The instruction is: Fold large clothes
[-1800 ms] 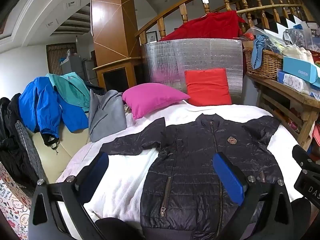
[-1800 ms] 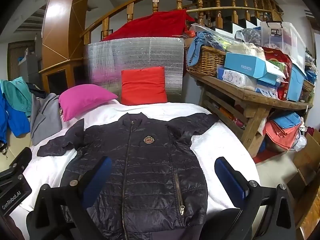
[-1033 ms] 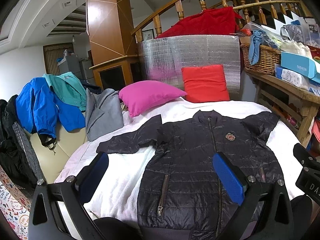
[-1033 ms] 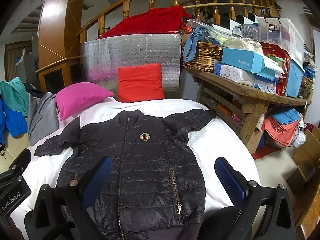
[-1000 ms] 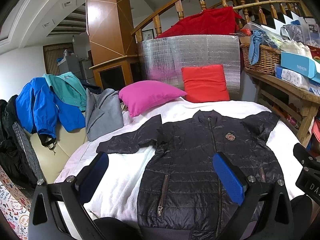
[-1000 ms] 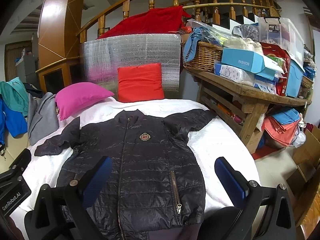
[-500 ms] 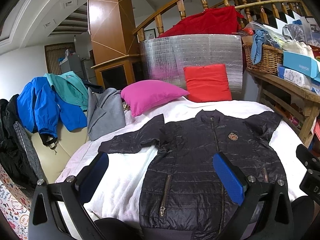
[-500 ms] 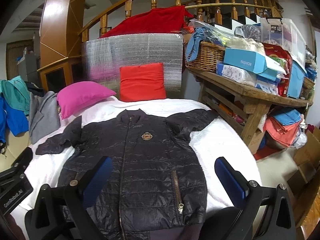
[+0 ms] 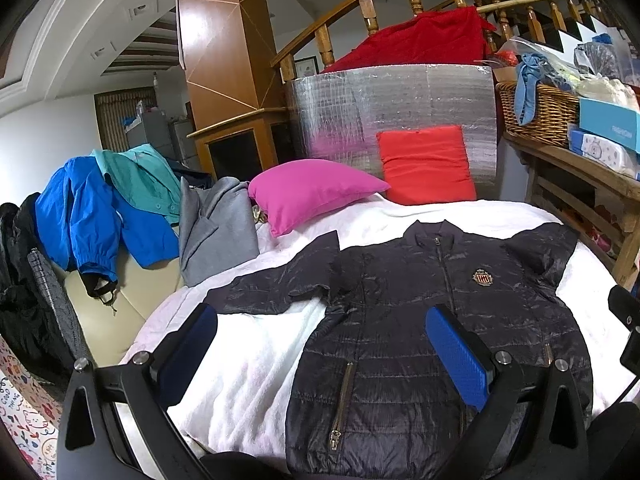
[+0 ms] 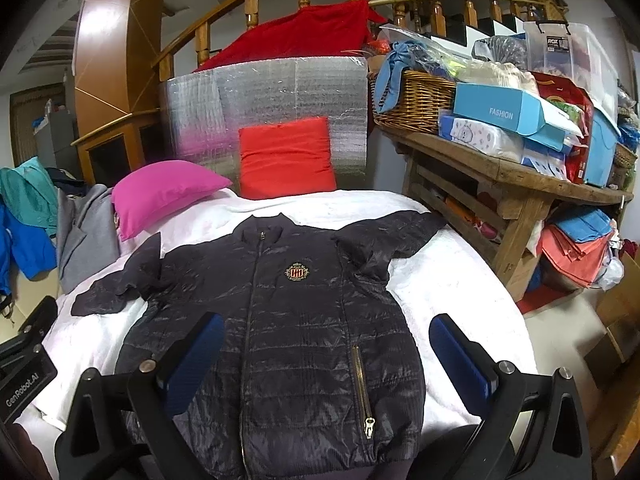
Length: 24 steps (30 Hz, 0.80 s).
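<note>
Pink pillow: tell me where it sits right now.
In both wrist views the pink pillow lies at the far left of the white bed, beside the red cushion and beyond the black jacket.

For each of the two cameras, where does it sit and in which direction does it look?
Left wrist view: sits on the left gripper, above the near hem, facing the black jacket and pink pillow; its open blue fingers show.
Right wrist view: sits on the right gripper, facing the same way, further right, toward the wooden shelf; its open fingers show.
Shared: the jacket, the pink pillow and the red cushion.
</note>
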Motion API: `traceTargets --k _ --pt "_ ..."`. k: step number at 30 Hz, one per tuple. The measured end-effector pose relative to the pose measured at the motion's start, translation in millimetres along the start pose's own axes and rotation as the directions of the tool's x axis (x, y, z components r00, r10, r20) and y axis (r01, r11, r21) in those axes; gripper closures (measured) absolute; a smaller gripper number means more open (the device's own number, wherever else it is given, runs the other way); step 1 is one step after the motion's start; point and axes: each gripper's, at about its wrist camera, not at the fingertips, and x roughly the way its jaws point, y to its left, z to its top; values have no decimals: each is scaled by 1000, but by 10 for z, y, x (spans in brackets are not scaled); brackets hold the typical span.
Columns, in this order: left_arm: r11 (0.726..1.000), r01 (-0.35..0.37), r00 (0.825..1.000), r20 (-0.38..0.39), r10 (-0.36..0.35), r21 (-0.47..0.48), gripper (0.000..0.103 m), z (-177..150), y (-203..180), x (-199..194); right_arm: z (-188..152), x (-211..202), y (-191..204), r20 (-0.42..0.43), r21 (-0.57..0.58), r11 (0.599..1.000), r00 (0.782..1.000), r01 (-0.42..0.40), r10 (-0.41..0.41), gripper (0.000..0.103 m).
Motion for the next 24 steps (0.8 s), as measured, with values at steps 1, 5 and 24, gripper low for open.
traceTargets --k 1,5,24 --pt "1000 0 1000 -2 0 -2 0 2 3 17 14 23 -1 -7 -4 1000 1000 5 -5 0" --pt "1000 -1 1000 -14 0 -9 0 17 -1 118 76 107 14 -21 -2 1000 1000 8 -8 0" --pt "1000 -3 996 -92 1 -14 0 121 -198 901 418 881 -36 -29 2 999 999 41 -41 0"
